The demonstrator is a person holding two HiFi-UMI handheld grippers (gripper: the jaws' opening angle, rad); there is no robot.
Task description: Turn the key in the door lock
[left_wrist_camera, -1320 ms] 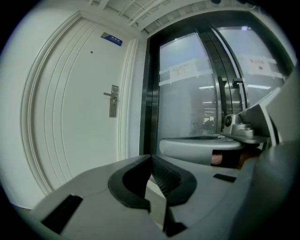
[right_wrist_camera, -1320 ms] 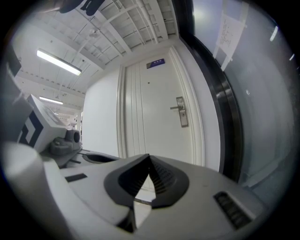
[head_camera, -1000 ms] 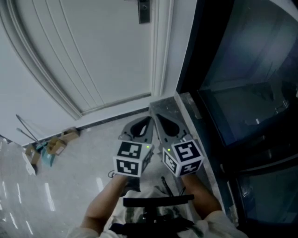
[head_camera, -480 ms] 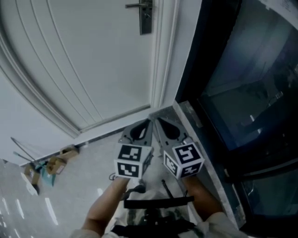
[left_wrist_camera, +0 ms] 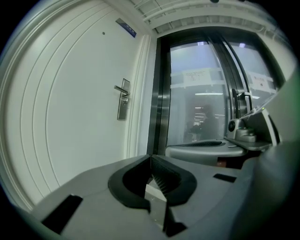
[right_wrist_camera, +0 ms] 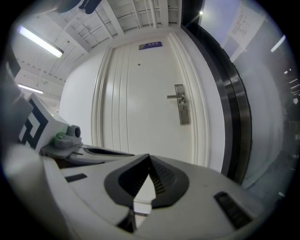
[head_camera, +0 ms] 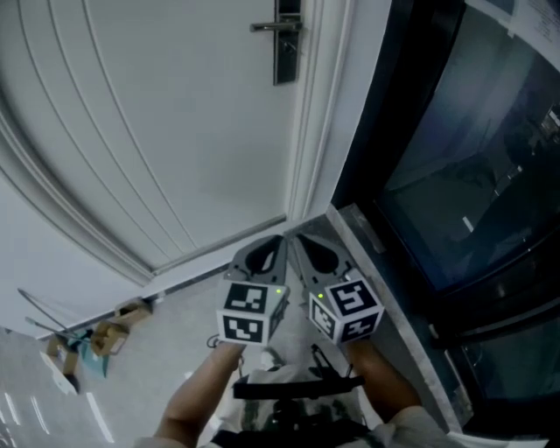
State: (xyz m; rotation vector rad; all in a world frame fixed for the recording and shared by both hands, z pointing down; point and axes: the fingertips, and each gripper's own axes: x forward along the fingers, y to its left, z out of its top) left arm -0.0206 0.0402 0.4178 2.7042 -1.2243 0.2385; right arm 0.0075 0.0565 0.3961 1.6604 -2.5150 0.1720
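We hold the left gripper (head_camera: 282, 236) and right gripper (head_camera: 297, 235) side by side, well apart from the door (head_camera: 175, 131). Both sets of jaws are pressed together, empty. The lock plate (head_camera: 285, 54) with its handle (head_camera: 267, 27) sits at the door's right edge, straight ahead of us.

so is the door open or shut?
Shut: the door sits flush in its frame, no gap beside the lever handle.

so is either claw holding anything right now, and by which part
Nothing is held. The left claw and the right claw are both shut and empty, well short of the door handle.
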